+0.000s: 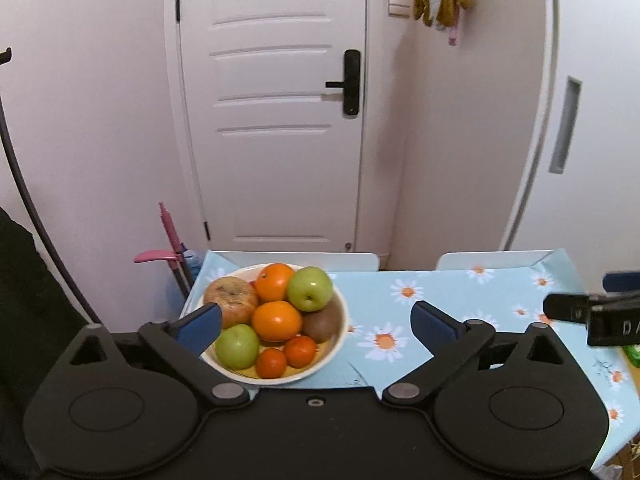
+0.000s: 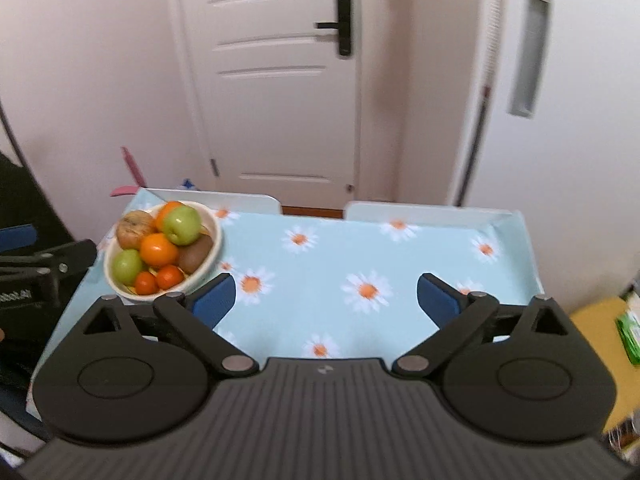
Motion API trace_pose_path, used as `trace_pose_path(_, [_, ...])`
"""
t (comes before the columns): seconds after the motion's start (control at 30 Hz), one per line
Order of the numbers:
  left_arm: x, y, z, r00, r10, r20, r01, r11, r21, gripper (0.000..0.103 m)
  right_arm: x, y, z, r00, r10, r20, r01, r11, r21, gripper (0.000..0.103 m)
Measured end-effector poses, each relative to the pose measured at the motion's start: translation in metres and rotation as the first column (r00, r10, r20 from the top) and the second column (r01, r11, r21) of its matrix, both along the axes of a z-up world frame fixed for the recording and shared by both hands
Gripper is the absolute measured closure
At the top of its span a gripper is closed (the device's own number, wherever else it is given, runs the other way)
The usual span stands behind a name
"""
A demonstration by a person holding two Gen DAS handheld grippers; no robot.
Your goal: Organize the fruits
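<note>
While all the fruit (image 1: 276, 312) sat piled in the bowl (image 1: 340, 312) at the worktop's (image 2: 360, 248) left end, both grippers (image 1: 316, 322) (image 2: 325, 294) hung spread and empty. Could be pre-sort or done.

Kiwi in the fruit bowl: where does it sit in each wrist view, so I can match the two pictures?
Left wrist view: the kiwi lies at the bowl's right side, lower centre of the picture, under the upper green apple.
Right wrist view: the kiwi is at left of the picture, again at the bowl's right side.
Shared landmark: the door's black handle.
</note>
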State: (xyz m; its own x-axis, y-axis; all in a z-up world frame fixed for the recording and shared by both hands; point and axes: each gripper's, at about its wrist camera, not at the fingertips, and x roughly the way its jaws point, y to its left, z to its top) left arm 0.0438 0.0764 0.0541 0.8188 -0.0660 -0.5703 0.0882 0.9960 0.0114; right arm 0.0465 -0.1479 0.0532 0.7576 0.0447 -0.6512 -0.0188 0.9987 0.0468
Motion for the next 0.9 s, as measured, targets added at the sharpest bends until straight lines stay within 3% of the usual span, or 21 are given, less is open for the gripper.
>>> trace_pose_path(0.27, [-0.020,-0.008,-0.008,1.000,-0.021,-0.007,0.021,0.999,0.026,0.000,-0.023,-0.002,-0.009,0.997,-0.082,-0.007,0.082,0.997,-0.015,0.000])
trace_pose_path(0.9, [-0.024,-0.012,-0.011,0.999,-0.037,0.001,0.037,0.998,0.058,0.000,-0.027,-0.002,-0.009,0.994,-0.111,-0.017,0.111,0.994,-0.022,0.000])
